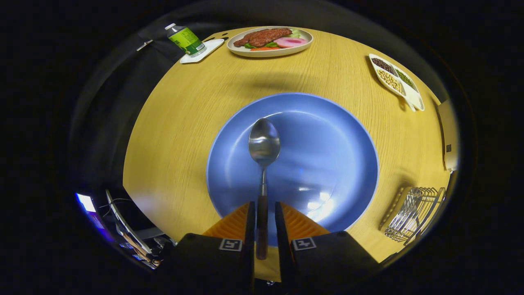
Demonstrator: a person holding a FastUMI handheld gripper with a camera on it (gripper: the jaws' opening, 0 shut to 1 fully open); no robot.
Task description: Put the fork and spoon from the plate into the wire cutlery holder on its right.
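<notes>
Round wooden table [196,123] is carrying a blue plate [327,164]. Gripper [262,215] is hovering over plate's near rim, fingers clamping the dark handle of a metal spoon [264,143], bowl pointing ahead above the plate. Wire cutlery holder [413,215] is sitting right of plate. Beyond: food platter [270,41], green-label bottle [185,39] on white coaster [202,51], divided bean dish [395,80].
</notes>
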